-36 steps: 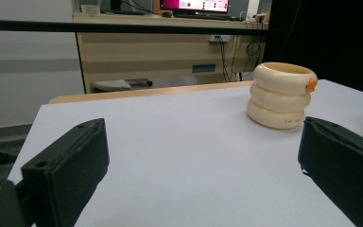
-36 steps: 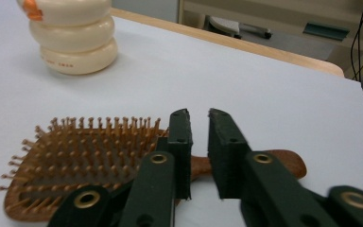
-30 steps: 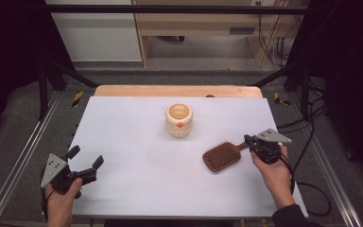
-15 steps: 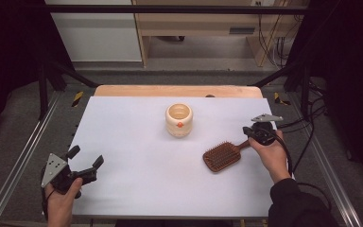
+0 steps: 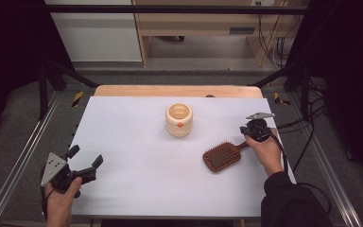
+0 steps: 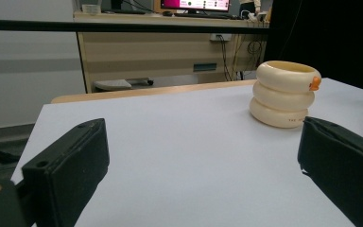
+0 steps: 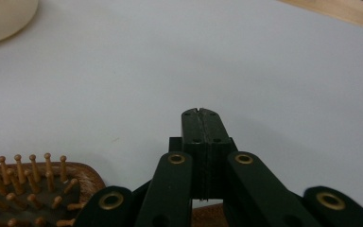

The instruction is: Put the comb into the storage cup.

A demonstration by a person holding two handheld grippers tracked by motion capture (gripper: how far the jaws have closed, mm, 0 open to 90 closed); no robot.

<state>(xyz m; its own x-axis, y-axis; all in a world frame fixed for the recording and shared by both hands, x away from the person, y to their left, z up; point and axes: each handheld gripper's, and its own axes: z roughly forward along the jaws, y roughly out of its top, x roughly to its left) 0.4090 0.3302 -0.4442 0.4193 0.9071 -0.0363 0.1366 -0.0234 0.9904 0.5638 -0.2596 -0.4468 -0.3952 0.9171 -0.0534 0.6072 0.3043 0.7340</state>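
Just above the hairbrush (image 5: 223, 156) handle, the right gripper (image 7: 202, 112) is closed empty.

The left gripper (image 6: 203, 175) holds its two black jaws wide apart at 7 and 4 o'clock, with bare white table (image 6: 179, 137) between them. A cream ringed cup (image 6: 283, 93) stands at 2 o'clock.

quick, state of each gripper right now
left gripper: open, holding nothing.
right gripper: closed, nothing between the jaws; it sits above the hairbrush handle.
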